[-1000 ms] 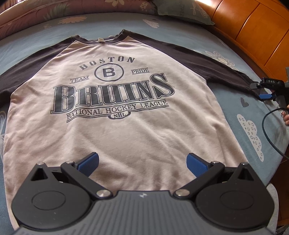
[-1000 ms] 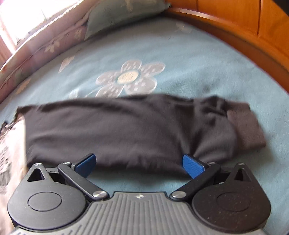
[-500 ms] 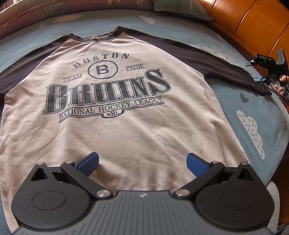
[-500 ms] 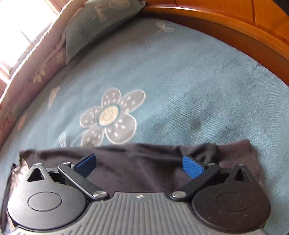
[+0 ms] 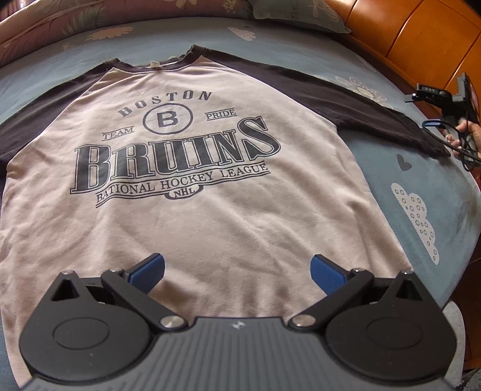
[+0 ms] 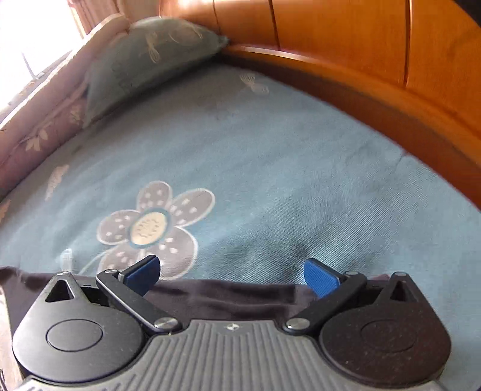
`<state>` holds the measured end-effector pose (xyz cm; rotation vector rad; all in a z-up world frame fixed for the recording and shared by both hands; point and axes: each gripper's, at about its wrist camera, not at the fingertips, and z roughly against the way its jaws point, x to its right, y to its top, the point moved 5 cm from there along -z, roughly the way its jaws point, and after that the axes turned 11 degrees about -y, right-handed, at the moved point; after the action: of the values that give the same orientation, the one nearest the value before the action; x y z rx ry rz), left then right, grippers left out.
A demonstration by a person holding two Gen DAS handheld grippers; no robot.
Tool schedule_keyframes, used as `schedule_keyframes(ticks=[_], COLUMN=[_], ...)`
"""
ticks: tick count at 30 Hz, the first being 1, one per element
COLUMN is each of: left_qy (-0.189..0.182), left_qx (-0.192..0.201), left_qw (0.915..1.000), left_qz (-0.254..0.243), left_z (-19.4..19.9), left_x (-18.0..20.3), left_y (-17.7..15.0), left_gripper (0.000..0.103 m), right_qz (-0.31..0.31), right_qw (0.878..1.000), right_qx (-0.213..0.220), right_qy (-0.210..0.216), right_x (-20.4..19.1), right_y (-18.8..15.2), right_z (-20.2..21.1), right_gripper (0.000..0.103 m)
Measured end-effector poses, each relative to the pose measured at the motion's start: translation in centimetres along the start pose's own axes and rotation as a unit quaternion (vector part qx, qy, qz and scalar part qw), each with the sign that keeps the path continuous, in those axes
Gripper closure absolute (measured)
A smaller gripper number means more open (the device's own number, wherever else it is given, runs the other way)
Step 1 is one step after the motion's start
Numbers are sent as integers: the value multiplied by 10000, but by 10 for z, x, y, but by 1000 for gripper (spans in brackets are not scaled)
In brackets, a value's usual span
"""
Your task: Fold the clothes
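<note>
— So, what does your left camera show?

— My left gripper (image 5: 237, 269) hangs over the lower part of the sweatshirt (image 5: 186, 216), its blue fingers (image 5: 147, 270) spread wide with nothing between them. The sweatshirt lies flat and face up on the blue bedsheet (image 5: 421, 180), pale body, dark sleeves, "Boston Bruins" printed across the chest. The collar (image 5: 153, 64) points away from me toward the pillow (image 5: 294, 15). The sleeve (image 5: 354, 108) on the right of the frame stretches out straight toward the wooden headboard (image 5: 421, 33).

— Anything at the end of that sleeve?

— My right gripper (image 5: 442, 99) shows at the far edge, near the cuff, with my hand (image 5: 469, 135) and a cable (image 5: 451, 144) under it. From here I cannot tell how its fingers stand.

— And the right camera?

— There my right gripper (image 6: 231, 275) sits low over the dark sleeve (image 6: 228, 296), whose edge runs across the frame just under the fingers. The blue fingers (image 6: 318, 278) are spread apart, gripping nothing. Beyond them is bedsheet (image 6: 300, 165) with a grey flower print (image 6: 150, 225), then the pillow (image 6: 144, 60) and the headboard (image 6: 360, 45). I cannot tell whether the fingers touch the cloth.
</note>
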<state>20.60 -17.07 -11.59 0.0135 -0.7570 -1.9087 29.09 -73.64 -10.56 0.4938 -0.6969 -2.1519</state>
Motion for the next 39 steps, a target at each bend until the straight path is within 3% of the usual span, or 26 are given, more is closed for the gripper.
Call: schedule_keyframes(ticks=[4, 7, 9, 10, 12, 14, 18, 21, 23, 27, 30, 33, 37, 39], left_qy=[0, 44, 101, 129, 222, 306, 280, 353, 478, 716, 894, 832, 878, 874], left_qx=[-29, 59, 158, 200, 247, 268, 257, 250, 245, 242, 150, 84, -160, -287], left_qw=[10000, 10000, 9997, 9996, 9991, 9986, 9990, 9988, 9982, 9970, 9958, 9965, 9960, 9957], left_qz=[12, 55, 125, 163, 255, 336, 251, 210, 250, 192, 86, 58, -16, -61], left_z=[-4, 0, 8, 12, 17, 19, 23, 28, 31, 39, 45, 50, 50, 49], left_x=[-2, -5, -12, -16, -24, -30, -29, -34, -42, -54, -58, -63, -72, -75], left_y=[-1, 0, 1, 2, 2, 2, 0, -1, -1, -4, -11, -20, -39, -50], left_gripper=[1, 1, 1, 1, 1, 1, 1, 1, 1, 1, 1, 1, 1, 1], right_qz=[173, -47, -145, -251, -360, -234, 375, 374, 378, 1305, 1949, 2512, 3042, 3097], right_qw=[9984, 9949, 9957, 9971, 9979, 9973, 9961, 9967, 9968, 9880, 9732, 9512, 9301, 9275], right_qx=[-246, -721, -573, -559, -446, -450, -580, -689, -696, -602, -643, -890, -999, -1113], right_qy=[478, 705, 718, 445, 305, 539, 557, -202, -106, 565, 1036, 1556, 1802, 1774], right_x=[-12, -4, 6, 12, 13, -1, -31, -27, -40, -110, -171, -229, -284, -297], right_y=[-16, -28, -23, -19, -15, -15, -26, -32, -38, -67, -98, -139, -195, -217], right_z=[15, -5, -2, 0, 8, 14, 10, 3, 18, 67, 99, 118, 139, 144], right_gripper=[0, 0, 0, 0, 0, 0, 0, 0, 0, 0, 0, 0, 0, 0])
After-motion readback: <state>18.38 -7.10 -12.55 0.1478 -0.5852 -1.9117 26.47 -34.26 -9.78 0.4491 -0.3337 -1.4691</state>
